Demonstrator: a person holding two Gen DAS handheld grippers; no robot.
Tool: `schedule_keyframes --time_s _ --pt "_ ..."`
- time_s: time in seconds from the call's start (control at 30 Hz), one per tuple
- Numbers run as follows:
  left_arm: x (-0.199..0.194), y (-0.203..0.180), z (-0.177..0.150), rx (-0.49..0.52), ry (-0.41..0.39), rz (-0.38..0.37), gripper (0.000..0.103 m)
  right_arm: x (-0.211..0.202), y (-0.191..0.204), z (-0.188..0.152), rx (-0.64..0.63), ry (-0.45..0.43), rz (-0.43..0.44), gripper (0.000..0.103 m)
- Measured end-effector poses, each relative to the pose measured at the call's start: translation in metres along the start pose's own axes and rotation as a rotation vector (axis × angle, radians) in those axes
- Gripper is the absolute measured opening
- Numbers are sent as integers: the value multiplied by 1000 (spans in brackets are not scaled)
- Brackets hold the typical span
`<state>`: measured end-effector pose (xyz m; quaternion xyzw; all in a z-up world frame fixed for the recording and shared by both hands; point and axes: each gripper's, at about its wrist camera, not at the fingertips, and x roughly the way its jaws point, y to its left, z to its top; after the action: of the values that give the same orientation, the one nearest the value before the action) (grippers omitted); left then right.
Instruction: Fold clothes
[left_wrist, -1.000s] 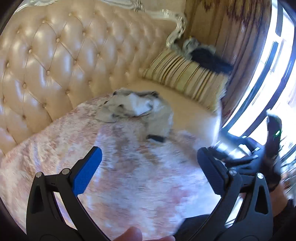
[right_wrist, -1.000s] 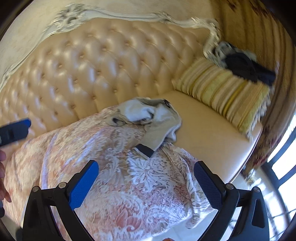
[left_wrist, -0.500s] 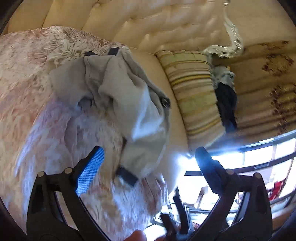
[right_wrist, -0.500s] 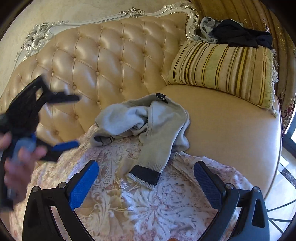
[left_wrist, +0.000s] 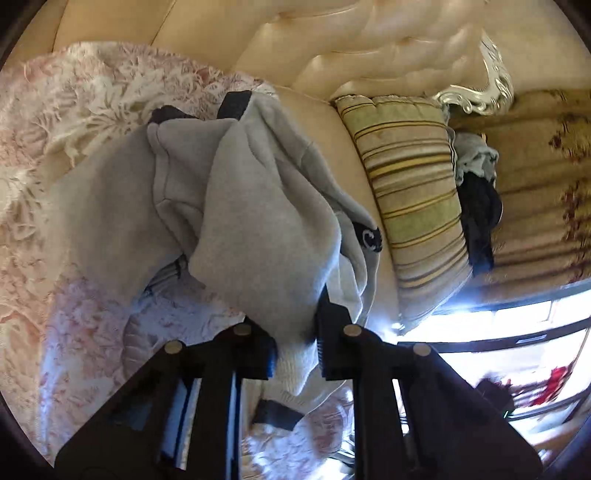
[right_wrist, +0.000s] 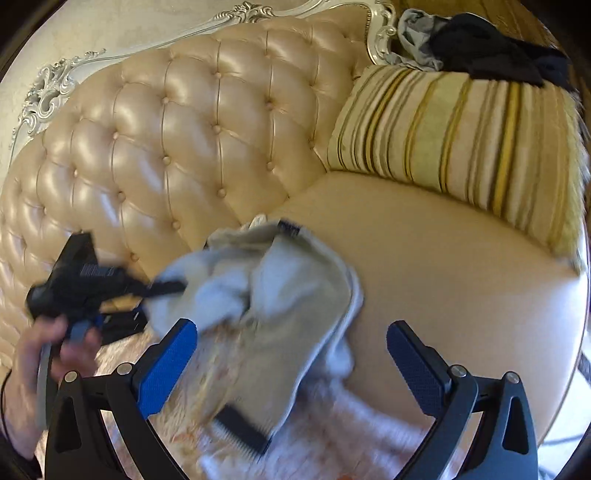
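A crumpled grey sweater (left_wrist: 236, 206) with dark cuffs lies on a pink floral blanket (left_wrist: 55, 155) on the sofa. My left gripper (left_wrist: 295, 343) is shut on a fold of the sweater near its lower edge. In the right wrist view the sweater (right_wrist: 295, 288) lies just ahead, one dark cuff (right_wrist: 240, 428) toward me. The left gripper (right_wrist: 162, 288) shows there at the sweater's left side, held by a hand. My right gripper (right_wrist: 291, 354) is open and empty, just above the sweater's near part.
A tufted cream leather sofa back (right_wrist: 177, 140) rises behind. A striped cushion (right_wrist: 454, 147) leans at the right end, with dark and grey clothes (right_wrist: 480, 48) on top of it. Bare seat (right_wrist: 443, 258) lies right of the sweater. A bright window (left_wrist: 498, 332) is beyond the sofa.
My left gripper moved in and closed on the grey sweater; it was open half a second ago. My right gripper moved closer to the sweater and stayed open.
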<state>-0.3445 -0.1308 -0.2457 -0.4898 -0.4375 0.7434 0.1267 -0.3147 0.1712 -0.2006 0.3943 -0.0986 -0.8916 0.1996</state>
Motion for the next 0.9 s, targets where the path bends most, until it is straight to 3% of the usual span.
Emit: schedule_keyframes --time_s 0.13,0.23,0.33,0.47,0.53,0.57,0.63,0.67,0.7,0.83,0.9 --pt "-16 4 -22 67 -22 27 18 24 -2 35 -43 22 23 103" --pt "-27 0 -34 162 -39 73 18 45 14 53 -125 52 47 103" --pt "-26 1 -35 183 -26 85 18 70 33 61 -220 105 42 103" --pt "-27 1 -35 195 -28 88 18 98 62 60 -399 160 9 103" --pt "-27 2 -36 195 -31 84 18 110 79 54 -547 173 -88 98" --pt "-27 2 -36 194 -32 81 18 116 83 51 -595 190 -109 90" --pt "-27 3 -37 190 -35 72 18 128 86 48 -646 230 -137 59" --pt "-28 4 -38 188 -37 68 18 135 85 47 -648 252 -147 35" --pt "-28 4 -38 186 -41 63 18 141 84 47 -650 274 -156 24" --pt "-33 3 -38 187 -56 53 18 150 77 47 -646 301 -154 16" --pt "-42 -1 -38 202 -76 50 18 129 73 58 -576 238 -133 15"
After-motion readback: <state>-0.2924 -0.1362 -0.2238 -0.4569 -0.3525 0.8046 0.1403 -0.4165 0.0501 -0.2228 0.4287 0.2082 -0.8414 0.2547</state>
